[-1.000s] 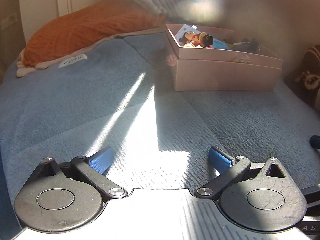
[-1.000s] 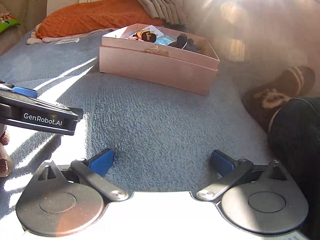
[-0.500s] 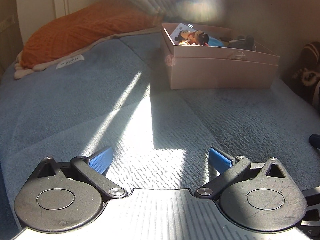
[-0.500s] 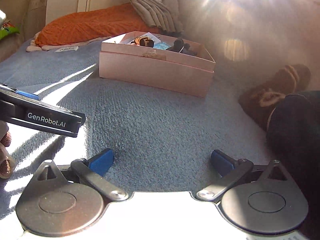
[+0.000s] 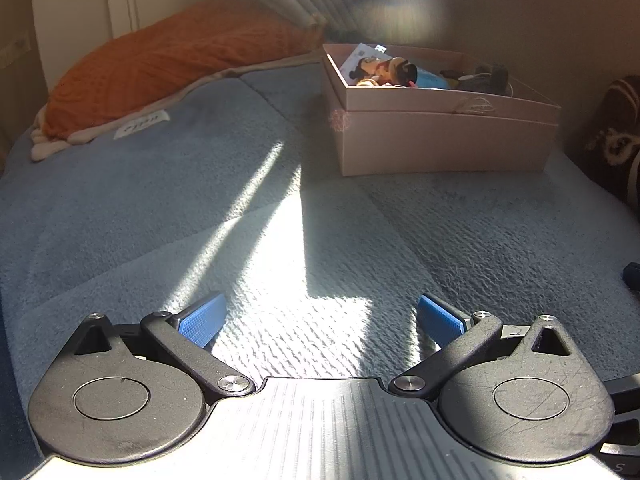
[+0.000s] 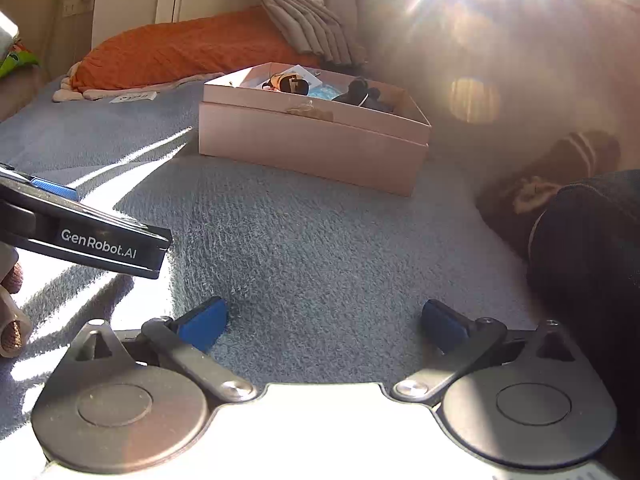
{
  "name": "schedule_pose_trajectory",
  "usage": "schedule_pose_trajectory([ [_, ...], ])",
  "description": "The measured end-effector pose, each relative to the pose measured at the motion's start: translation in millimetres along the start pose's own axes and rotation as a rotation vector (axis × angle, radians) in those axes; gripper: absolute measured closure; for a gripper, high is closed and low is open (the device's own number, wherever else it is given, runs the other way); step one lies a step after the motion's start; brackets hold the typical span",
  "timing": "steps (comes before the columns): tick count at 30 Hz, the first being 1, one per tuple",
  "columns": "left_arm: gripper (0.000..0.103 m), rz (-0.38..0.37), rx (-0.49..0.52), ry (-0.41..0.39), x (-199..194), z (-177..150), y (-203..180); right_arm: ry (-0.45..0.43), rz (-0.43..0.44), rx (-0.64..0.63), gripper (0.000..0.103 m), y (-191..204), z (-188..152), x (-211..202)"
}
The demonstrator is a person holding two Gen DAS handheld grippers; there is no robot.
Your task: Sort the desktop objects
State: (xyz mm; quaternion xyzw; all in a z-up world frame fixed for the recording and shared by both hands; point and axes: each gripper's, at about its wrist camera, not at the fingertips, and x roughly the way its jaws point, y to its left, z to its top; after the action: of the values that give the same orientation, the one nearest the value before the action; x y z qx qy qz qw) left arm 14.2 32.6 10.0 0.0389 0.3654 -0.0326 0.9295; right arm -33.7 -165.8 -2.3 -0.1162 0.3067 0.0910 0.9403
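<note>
- Sorting box (image 5: 440,140) sits ahead on the blue bed cover (image 5: 160,220), already holding toys, up and right of the left gripper (image 5: 318,318).
- Both grippers, left and right gripper (image 6: 324,320), are spread wide and empty.
- Right gripper looks nearer the box, whose long side faces it.
</note>
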Motion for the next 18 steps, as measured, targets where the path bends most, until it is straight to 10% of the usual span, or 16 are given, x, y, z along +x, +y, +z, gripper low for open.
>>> schedule_pose_trajectory([
  [18,0.000,0.008,0.007,-0.005,-0.7,-1.1,-0.8,0.000,0.000,0.002,0.000,0.2,-0.2,-0.2],
])
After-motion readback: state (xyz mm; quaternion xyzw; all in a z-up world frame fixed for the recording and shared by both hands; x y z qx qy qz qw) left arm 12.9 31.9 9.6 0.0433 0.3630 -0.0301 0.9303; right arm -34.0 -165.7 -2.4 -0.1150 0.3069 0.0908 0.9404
